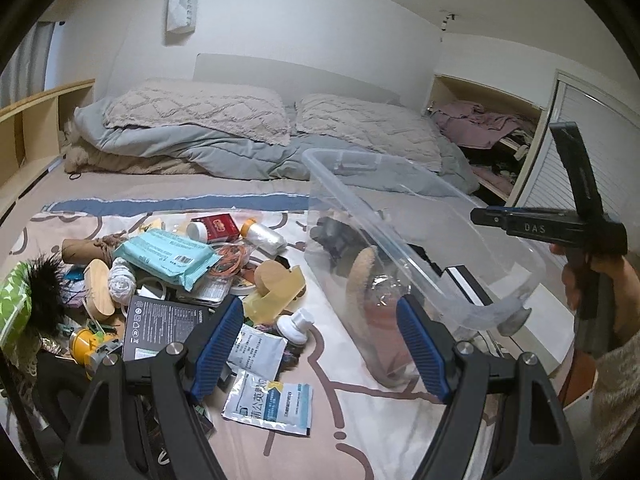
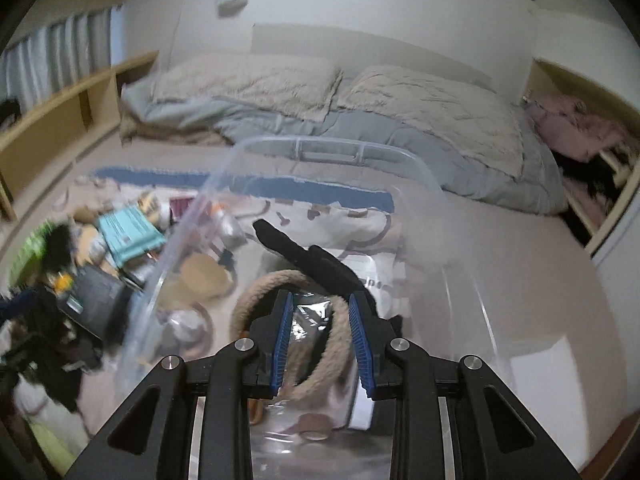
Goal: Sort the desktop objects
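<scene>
A clear plastic bin (image 1: 372,220) stands on the bed at the right, holding a beige rope ring (image 2: 256,292), a long black object (image 2: 312,258) and a shiny clear bag (image 2: 310,320). My right gripper (image 2: 321,336) hovers over the bin (image 2: 188,224), its blue pads a narrow gap apart with nothing between them. From the left wrist view the right gripper (image 1: 478,216) shows side-on above the bin's far side, held by a hand (image 1: 600,280). My left gripper (image 1: 320,346) stands open and empty by the bin's near corner. Left of it lies a heap: teal wipes pack (image 1: 168,256), red box (image 1: 220,226), black box (image 1: 160,324), white sachet (image 1: 272,404).
Two pillows (image 1: 200,108) and a grey-blue duvet (image 1: 240,152) lie across the head of the bed. A wooden shelf (image 1: 36,120) runs along the left. An open cupboard with clothes (image 1: 480,128) and a slatted door (image 1: 560,184) stand at the right.
</scene>
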The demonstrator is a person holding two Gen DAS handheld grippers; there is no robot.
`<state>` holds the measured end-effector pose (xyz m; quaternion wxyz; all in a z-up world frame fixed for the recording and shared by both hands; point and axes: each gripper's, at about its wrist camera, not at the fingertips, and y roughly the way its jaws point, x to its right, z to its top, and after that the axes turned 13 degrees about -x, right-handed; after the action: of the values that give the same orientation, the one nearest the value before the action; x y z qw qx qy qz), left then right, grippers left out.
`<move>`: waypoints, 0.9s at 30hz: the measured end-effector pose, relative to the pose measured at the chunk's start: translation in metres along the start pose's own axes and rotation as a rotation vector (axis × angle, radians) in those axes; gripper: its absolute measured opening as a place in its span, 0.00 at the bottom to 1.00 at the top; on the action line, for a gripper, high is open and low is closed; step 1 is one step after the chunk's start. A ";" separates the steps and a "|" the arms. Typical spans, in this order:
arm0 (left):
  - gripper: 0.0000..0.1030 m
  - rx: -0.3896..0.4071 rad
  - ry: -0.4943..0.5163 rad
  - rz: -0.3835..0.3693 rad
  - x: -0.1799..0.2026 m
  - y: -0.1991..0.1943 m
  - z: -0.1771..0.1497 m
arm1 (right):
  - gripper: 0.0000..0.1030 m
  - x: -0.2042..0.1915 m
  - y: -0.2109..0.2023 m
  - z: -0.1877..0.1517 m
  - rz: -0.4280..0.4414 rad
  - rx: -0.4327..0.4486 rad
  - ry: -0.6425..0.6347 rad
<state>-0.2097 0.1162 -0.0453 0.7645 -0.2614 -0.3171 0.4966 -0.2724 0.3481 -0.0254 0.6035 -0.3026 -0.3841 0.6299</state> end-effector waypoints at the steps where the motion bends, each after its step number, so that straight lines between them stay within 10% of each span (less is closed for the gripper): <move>1: 0.77 0.002 0.008 -0.003 0.003 -0.002 -0.001 | 0.28 0.001 -0.003 -0.004 0.011 0.013 0.019; 24: 0.77 0.077 0.132 -0.033 0.051 -0.067 -0.013 | 0.28 -0.022 -0.087 -0.103 0.122 0.261 0.250; 27: 0.77 0.087 0.128 -0.034 0.051 -0.076 -0.016 | 0.60 -0.027 -0.096 -0.114 0.121 0.292 0.275</move>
<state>-0.1366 0.1342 0.0101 0.8022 -0.2538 -0.2498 0.4792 -0.1231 0.3322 -0.0055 0.6488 -0.3178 -0.1839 0.6665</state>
